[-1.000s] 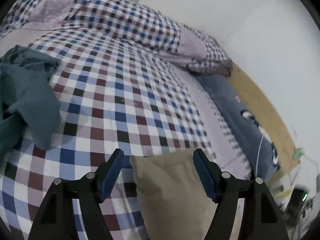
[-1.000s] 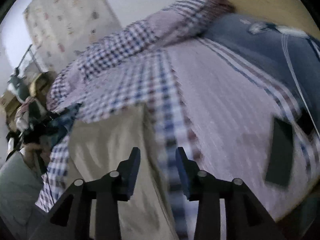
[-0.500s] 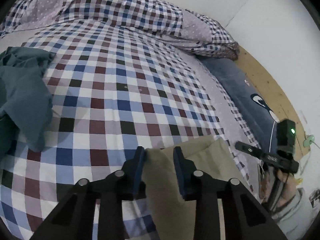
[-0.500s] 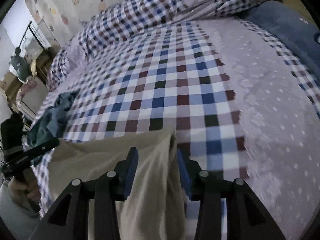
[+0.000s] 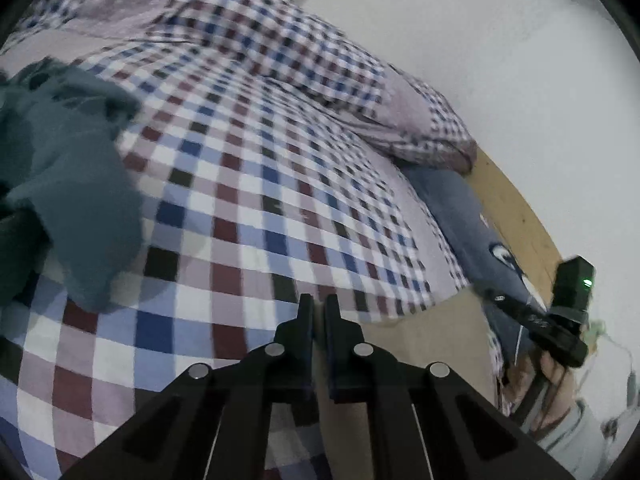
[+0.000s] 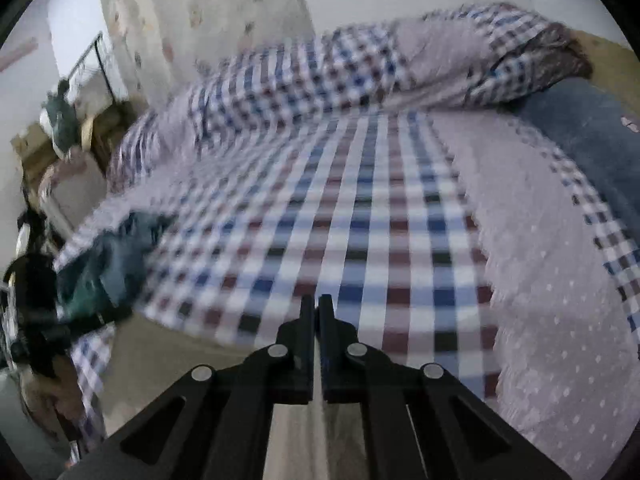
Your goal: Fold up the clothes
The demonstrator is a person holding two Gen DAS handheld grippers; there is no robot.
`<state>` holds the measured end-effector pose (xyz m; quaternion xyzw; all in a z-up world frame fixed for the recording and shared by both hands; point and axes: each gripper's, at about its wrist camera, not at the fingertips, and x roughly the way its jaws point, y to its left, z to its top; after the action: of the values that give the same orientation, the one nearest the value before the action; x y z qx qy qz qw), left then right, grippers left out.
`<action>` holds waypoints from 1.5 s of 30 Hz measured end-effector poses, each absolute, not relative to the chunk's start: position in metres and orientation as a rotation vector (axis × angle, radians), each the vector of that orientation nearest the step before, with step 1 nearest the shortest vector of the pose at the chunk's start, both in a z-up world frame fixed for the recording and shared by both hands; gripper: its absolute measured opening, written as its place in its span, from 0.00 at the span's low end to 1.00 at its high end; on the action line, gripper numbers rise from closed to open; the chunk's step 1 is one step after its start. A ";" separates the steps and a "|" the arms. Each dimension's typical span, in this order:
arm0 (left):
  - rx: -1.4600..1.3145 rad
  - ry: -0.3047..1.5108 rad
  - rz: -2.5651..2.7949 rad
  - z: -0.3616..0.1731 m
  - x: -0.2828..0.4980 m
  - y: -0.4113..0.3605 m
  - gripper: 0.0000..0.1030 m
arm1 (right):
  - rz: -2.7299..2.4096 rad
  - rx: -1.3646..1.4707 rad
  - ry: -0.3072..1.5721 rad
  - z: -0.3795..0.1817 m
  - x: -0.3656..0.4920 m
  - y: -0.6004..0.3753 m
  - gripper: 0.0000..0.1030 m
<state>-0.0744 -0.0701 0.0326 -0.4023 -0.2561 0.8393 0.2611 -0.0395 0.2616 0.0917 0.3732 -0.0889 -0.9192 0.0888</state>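
Just two garments: beige cloth (image 5: 420,344), teal heap (image 5: 68,184).

L tool (image 5: 318,308) & R tool (image 6: 319,309): jaws pinched nearly together, both level, pointing fwd.

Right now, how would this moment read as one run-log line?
phase: lifting edge | left gripper: shut on beige garment | right gripper: shut on beige garment | teal clothes: heaped on checked bedspread

Checked bedspread (image 5: 248,216), blue pillow (image 5: 460,204)
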 end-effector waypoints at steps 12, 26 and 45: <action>-1.222 -0.681 2.282 0.003 -0.080 -0.074 0.05 | -2.765 1.406 -0.378 0.038 -0.054 0.300 0.12; -1.232 -0.633 2.211 0.010 -0.057 -0.065 0.29 | -2.519 1.487 -0.061 0.019 -0.031 0.256 0.21; -1.133 -0.382 2.213 0.058 0.036 -0.044 0.29 | -2.595 1.419 -0.146 0.059 0.134 0.285 0.26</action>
<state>0.0358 -0.0442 0.0576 -0.4287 -0.1446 0.8369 0.3080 0.1336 0.2855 0.0589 0.4773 -0.0490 -0.8728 0.0898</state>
